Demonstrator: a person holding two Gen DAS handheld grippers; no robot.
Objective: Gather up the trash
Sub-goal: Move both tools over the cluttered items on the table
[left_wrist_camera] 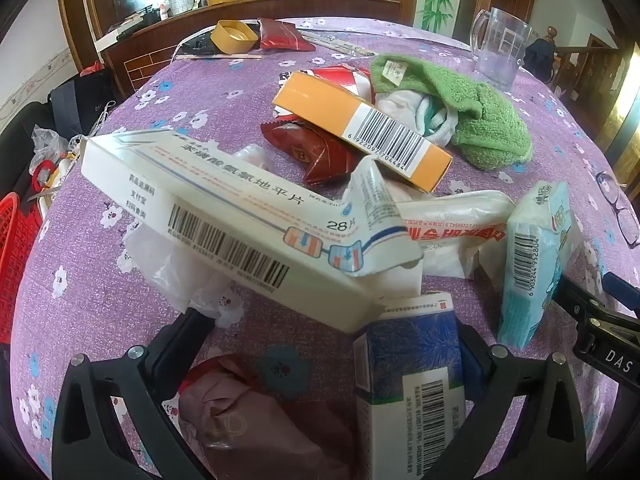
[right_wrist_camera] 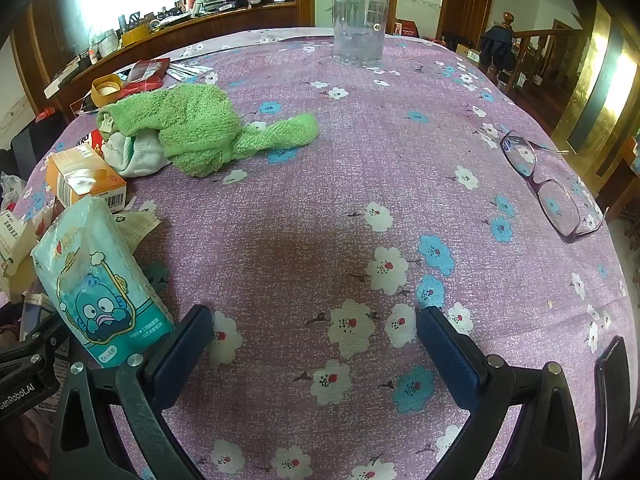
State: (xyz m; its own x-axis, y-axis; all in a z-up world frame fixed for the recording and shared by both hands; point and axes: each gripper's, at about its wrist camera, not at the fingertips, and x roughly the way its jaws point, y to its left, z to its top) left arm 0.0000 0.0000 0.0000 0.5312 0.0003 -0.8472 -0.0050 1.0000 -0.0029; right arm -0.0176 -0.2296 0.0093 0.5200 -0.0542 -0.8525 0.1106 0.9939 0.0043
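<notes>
In the left wrist view my left gripper (left_wrist_camera: 332,332) is open over a heap of trash on the purple flowered tablecloth (left_wrist_camera: 120,300). A long white medicine box (left_wrist_camera: 224,216) lies across the heap, just beyond the fingertips. A blue-and-white box (left_wrist_camera: 416,384) stands against the right finger. A pink crumpled bag (left_wrist_camera: 248,420) lies between the jaws. Further off lie an orange box (left_wrist_camera: 360,128), red wrappers (left_wrist_camera: 320,152) and a white packet (left_wrist_camera: 452,220). A teal tissue pack (left_wrist_camera: 536,260) stands at the right; it also shows in the right wrist view (right_wrist_camera: 96,280). My right gripper (right_wrist_camera: 316,340) is open and empty over bare cloth, the pack beside its left finger.
A green towel (right_wrist_camera: 200,132) lies over white cloth (right_wrist_camera: 136,156). A clear plastic jug (right_wrist_camera: 360,20) stands at the far edge. Purple glasses (right_wrist_camera: 552,188) lie at the right. A yellow lid (left_wrist_camera: 234,36) and red packet (left_wrist_camera: 280,36) lie far back. A red basket (left_wrist_camera: 16,256) sits off the table's left edge.
</notes>
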